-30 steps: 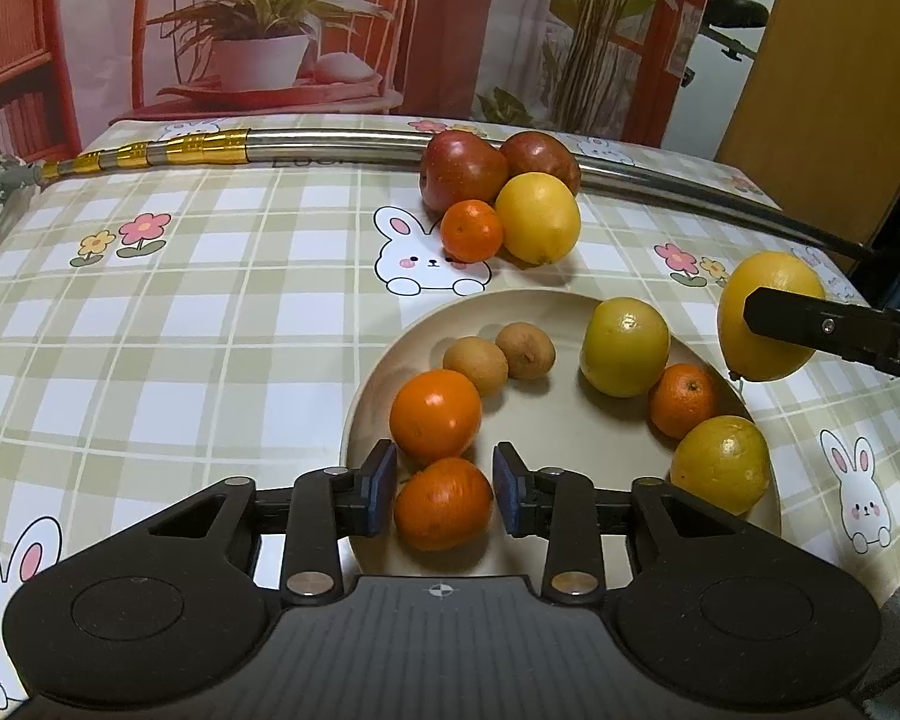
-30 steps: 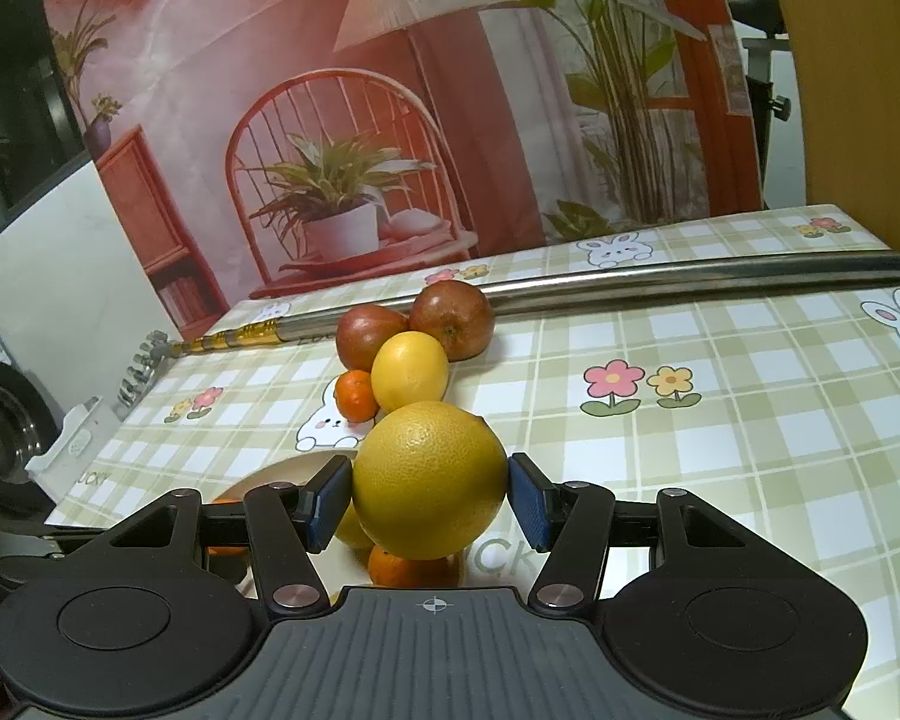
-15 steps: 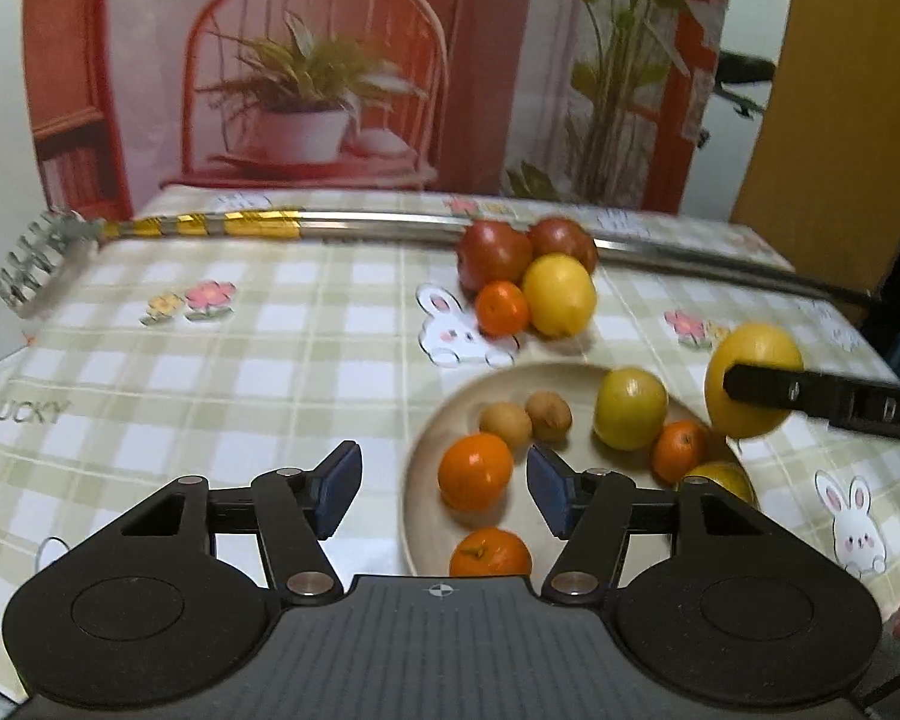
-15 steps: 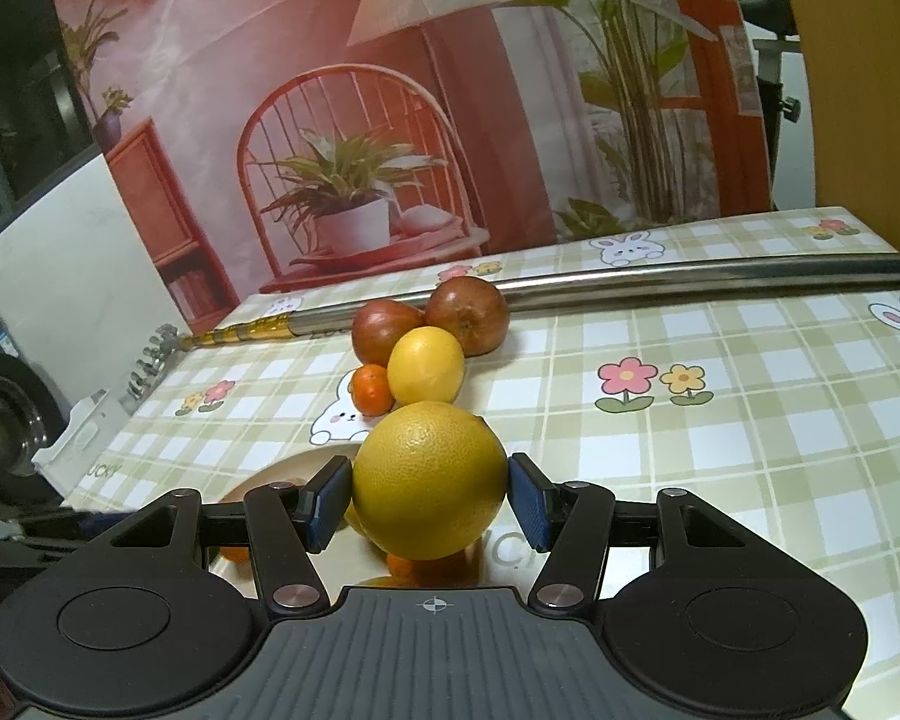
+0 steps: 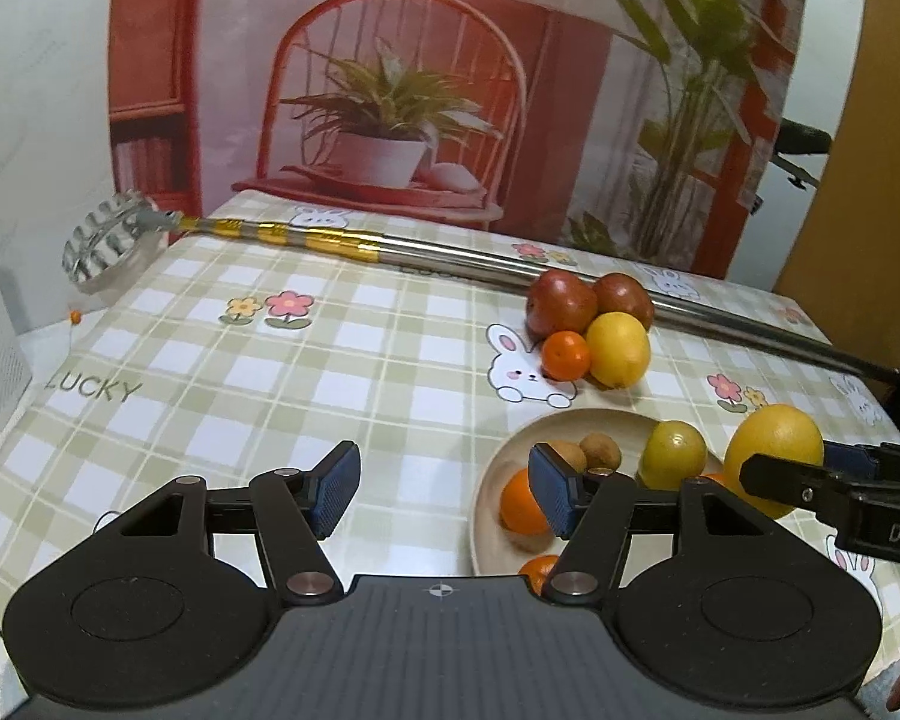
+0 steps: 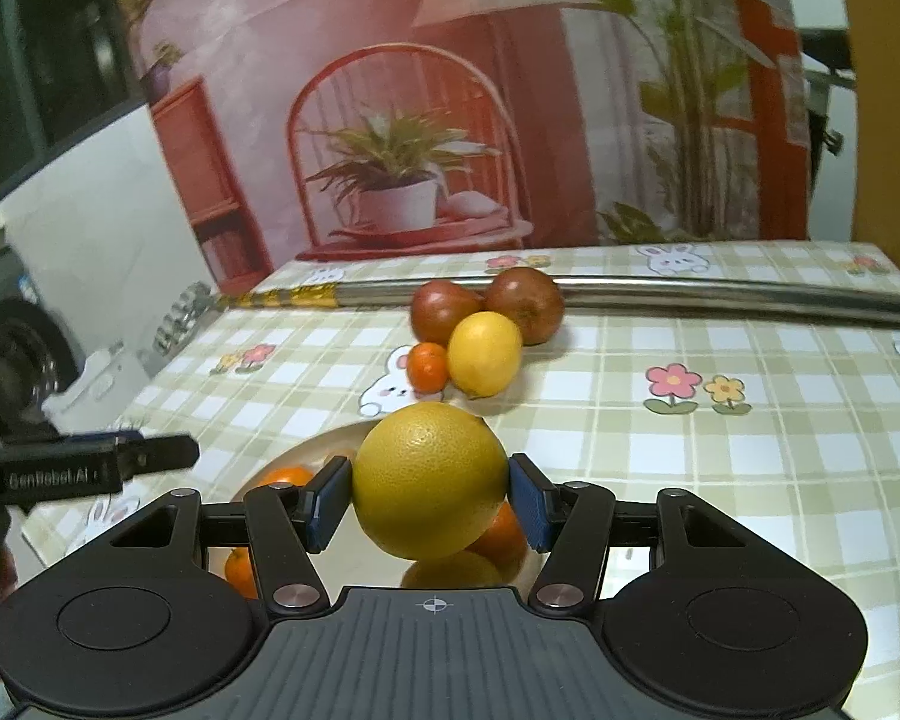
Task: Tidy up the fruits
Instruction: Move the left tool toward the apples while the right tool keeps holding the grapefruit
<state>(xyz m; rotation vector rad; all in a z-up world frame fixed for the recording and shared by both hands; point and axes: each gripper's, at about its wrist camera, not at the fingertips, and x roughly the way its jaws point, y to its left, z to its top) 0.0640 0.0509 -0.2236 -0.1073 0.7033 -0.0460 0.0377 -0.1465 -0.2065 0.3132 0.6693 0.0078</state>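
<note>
A: Fruits sit in two places on the tabletop (image 5: 168, 360), which wears a green-and-white checked cloth with bunnies and flowers. Biggest thing lying on it?

B: A long metal pole (image 5: 480, 258) with gold bands near one end, running across the far side. Next comes the beige plate (image 5: 486, 504) at the near right in the left wrist view.

A: And the fruit, by size?

B: The large yellow citrus (image 6: 429, 480) is the biggest. The right claw (image 6: 429, 495) has it clamped between both blue pads, held above the plate. The left wrist view shows the same fruit at the right edge with a black finger across it.

A: The rest?

B: Beyond the plate, against the pole, two dark red fruits (image 5: 561, 303) sit side by side. A yellow lemon (image 5: 618, 349) lies just in front of them, touching a small orange tangerine (image 5: 565, 355) on its left. On the plate I see a yellow-green citrus (image 5: 672, 453), an orange (image 5: 522, 501), two small brown fruits (image 5: 600, 450) and part of another orange one at the near rim.

A: The left claw?

B: The left claw (image 5: 444, 492) has just been opening; its jaws stand apart with nothing between them, hanging over bare cloth at the plate's left edge.
</note>
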